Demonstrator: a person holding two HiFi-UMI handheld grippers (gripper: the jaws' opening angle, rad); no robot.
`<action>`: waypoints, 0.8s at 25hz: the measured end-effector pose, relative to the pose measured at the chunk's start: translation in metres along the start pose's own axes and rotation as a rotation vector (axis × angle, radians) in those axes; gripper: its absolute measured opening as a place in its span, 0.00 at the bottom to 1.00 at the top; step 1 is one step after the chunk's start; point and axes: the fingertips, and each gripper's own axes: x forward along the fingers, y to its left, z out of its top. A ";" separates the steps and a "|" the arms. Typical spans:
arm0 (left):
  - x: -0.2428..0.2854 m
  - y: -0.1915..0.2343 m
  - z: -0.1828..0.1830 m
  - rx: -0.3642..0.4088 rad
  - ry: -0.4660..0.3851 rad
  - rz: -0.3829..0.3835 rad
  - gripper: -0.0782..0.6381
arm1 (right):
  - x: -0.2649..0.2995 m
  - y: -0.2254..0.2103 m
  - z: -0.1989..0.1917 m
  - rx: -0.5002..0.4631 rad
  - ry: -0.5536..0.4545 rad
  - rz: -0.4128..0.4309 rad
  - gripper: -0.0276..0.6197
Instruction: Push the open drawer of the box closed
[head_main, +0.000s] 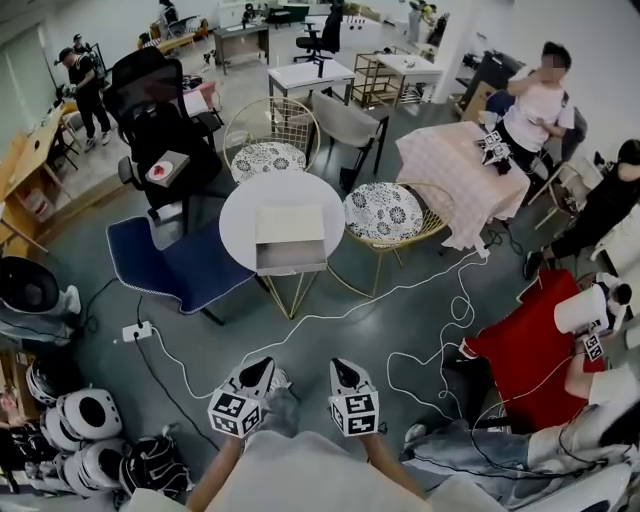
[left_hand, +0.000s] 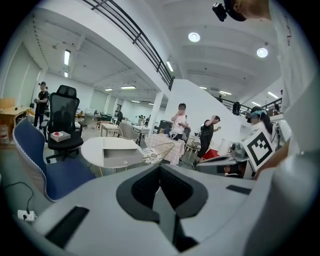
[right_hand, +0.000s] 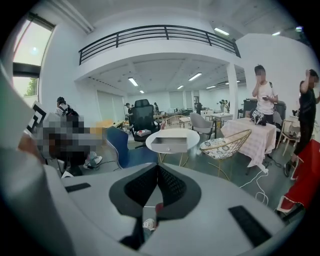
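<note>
The pale box (head_main: 290, 240) lies on a round white table (head_main: 240, 215), its drawer pulled open toward me. I also see this box (left_hand: 120, 156) in the left gripper view and again as a grey box (right_hand: 169, 144) in the right gripper view, far ahead in both. My left gripper (head_main: 262, 366) and right gripper (head_main: 341, 369) are held low near my body, well short of the table. Both the left gripper (left_hand: 160, 168) and the right gripper (right_hand: 158, 168) have their jaws shut with nothing between them.
A blue chair (head_main: 165, 262) stands left of the table, and gold wire chairs (head_main: 395, 215) stand right of and behind it. White cables (head_main: 420, 300) trail over the floor between me and the table. Helmets (head_main: 90, 420) are heaped at lower left, and people stand around a cloth-covered table (head_main: 465, 165).
</note>
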 end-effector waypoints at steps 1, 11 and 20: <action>0.002 0.007 0.003 -0.004 0.002 -0.002 0.13 | 0.008 0.004 0.004 0.000 0.006 0.004 0.07; 0.022 0.087 0.037 -0.031 -0.013 -0.001 0.13 | 0.091 0.020 0.056 -0.035 0.035 0.017 0.07; 0.051 0.126 0.058 -0.022 -0.008 -0.055 0.13 | 0.136 0.026 0.089 -0.028 0.025 -0.004 0.07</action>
